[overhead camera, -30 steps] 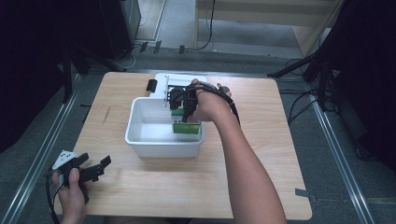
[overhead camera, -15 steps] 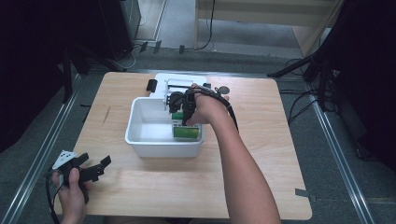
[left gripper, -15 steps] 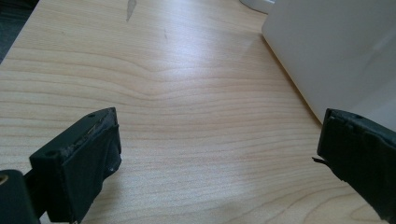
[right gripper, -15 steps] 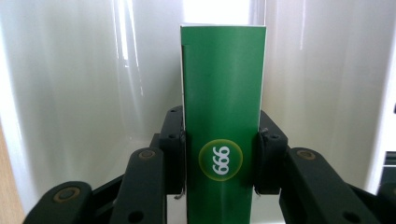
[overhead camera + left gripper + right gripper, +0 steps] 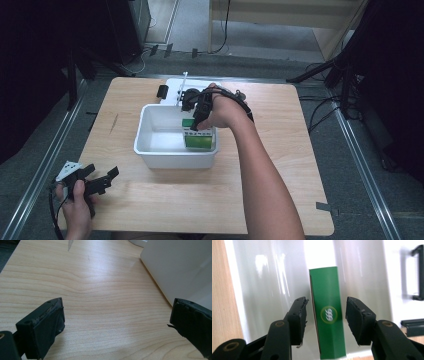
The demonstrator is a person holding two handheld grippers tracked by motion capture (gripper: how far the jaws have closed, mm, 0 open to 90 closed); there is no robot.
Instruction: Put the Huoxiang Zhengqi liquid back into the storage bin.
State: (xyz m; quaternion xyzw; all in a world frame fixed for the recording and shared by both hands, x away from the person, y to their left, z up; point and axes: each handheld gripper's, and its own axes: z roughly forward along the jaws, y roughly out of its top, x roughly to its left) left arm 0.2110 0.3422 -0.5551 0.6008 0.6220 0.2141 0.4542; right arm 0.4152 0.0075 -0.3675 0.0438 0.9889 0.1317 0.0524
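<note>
A green box (image 5: 199,141) with a round white logo lies in the right end of a white bin (image 5: 175,159) at the table's middle. My right gripper (image 5: 196,120) hangs over it, pointing down into the bin. In the right gripper view the right gripper (image 5: 327,305) is open, its jaws on either side of the green box (image 5: 325,290) with a gap on each side. My left gripper (image 5: 111,178) rests low at the table's near left corner. In the left gripper view the left gripper (image 5: 117,310) is open over bare wood, beside the bin's outer wall (image 5: 180,267).
Behind the bin lies a white board (image 5: 172,85) with a small black part (image 5: 162,91) next to it. A black handle (image 5: 417,272) lies past the bin's far wall. Bare wooden tabletop (image 5: 280,165) stretches to the right and front.
The green box sits a little lower in the bin than a second ago, and the right hand has shifted slightly above it. The left gripper has not moved.
</note>
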